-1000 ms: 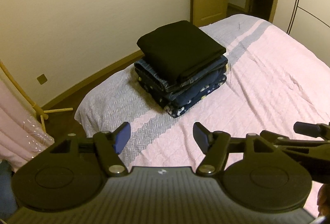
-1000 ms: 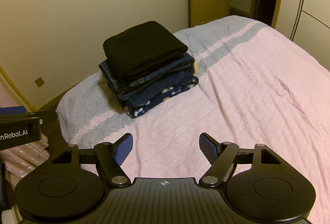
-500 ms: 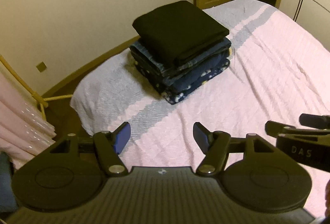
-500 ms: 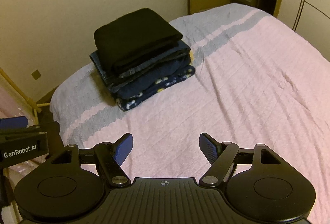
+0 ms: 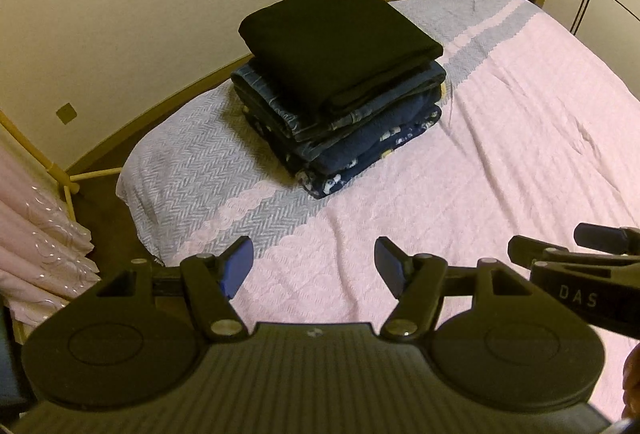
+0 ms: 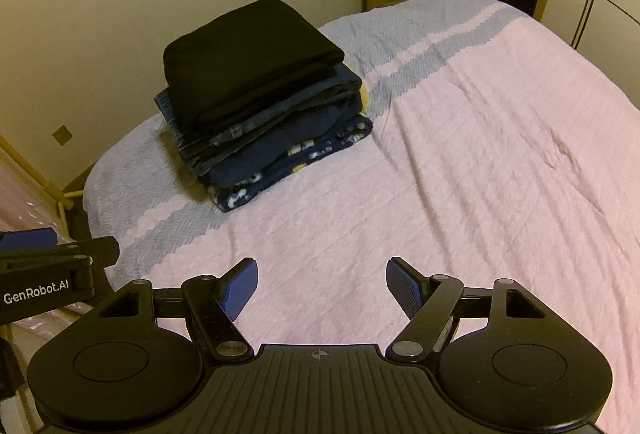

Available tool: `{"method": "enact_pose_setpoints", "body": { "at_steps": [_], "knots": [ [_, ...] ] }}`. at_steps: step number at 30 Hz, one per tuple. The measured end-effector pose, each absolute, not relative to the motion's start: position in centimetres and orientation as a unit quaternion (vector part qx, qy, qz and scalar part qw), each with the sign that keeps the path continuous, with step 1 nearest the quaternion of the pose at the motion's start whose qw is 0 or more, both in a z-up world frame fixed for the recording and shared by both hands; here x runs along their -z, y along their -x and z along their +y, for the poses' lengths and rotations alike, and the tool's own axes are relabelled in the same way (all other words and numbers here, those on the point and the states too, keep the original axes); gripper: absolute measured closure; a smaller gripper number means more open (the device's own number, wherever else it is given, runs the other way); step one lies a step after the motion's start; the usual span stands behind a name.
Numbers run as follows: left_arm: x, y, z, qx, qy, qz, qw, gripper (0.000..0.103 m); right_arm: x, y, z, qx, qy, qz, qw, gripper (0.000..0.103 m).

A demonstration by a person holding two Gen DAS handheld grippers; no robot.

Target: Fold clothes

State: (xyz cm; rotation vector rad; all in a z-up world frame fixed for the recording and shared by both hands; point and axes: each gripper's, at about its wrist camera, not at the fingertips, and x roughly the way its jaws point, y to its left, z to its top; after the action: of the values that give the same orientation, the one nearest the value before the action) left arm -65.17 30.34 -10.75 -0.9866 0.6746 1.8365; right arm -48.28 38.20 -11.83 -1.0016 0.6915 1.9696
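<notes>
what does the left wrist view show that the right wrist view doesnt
Only the left wrist view: folds of pink curtain at lower left, and the right gripper from the side.

Only the right wrist view: the left gripper from the side.

Both: the pile of folded clothes, black garment on top, on the pink bedspread. Both grippers are open and empty.

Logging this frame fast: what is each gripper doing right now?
Left gripper: open, holding nothing, above the bedspread.
Right gripper: open, holding nothing, also above the bedspread.
</notes>
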Motion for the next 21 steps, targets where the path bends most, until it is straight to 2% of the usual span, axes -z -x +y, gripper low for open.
{"method": "enact_pose_setpoints", "body": {
  "at_steps": [21],
  "knots": [
    [11.8,66.3,33.4,-0.746,0.404,0.28,0.449,0.039,12.6,49.3,41.2,-0.772,0.404,0.282,0.402,0.029]
  ]
}}
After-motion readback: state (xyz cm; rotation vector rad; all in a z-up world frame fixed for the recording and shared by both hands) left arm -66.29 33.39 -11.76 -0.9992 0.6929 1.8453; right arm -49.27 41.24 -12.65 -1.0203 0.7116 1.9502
